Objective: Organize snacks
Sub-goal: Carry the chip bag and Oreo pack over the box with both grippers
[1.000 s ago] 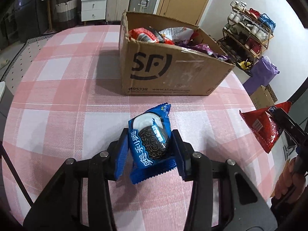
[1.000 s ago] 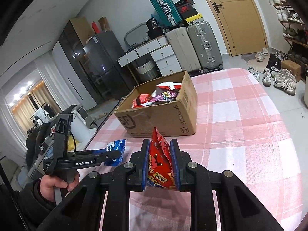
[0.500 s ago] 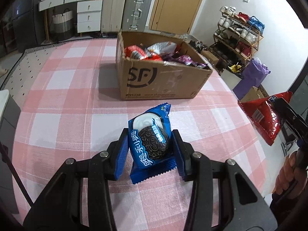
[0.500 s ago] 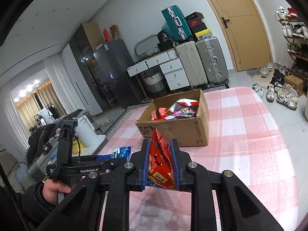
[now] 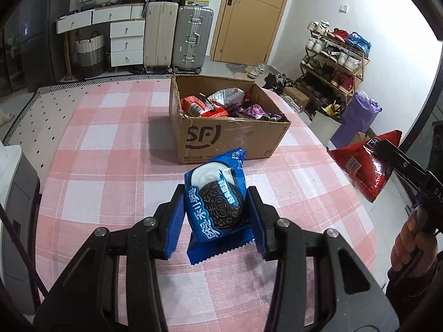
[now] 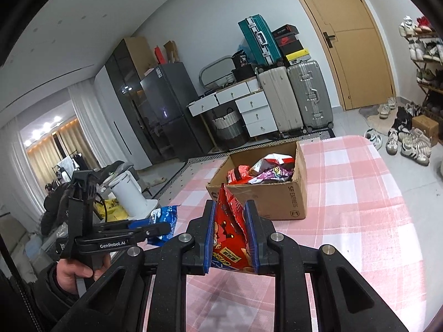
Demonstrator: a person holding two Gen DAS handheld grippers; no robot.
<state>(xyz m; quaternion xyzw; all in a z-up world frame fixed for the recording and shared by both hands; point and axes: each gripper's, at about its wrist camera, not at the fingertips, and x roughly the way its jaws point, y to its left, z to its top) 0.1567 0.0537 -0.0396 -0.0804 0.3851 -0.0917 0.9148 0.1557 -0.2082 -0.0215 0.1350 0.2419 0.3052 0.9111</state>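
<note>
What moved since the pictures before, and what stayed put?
Both grippers rose and drew back from the cardboard box. The left gripper stays shut on the blue Oreo packet, the right gripper on the red snack bag. The box hasn't moved.

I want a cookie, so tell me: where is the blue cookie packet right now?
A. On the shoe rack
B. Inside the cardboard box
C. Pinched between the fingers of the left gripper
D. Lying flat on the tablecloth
C: the blue cookie packet sits clamped between the two fingers of the left gripper, held above the checked tablecloth and short of the cardboard box.
</note>
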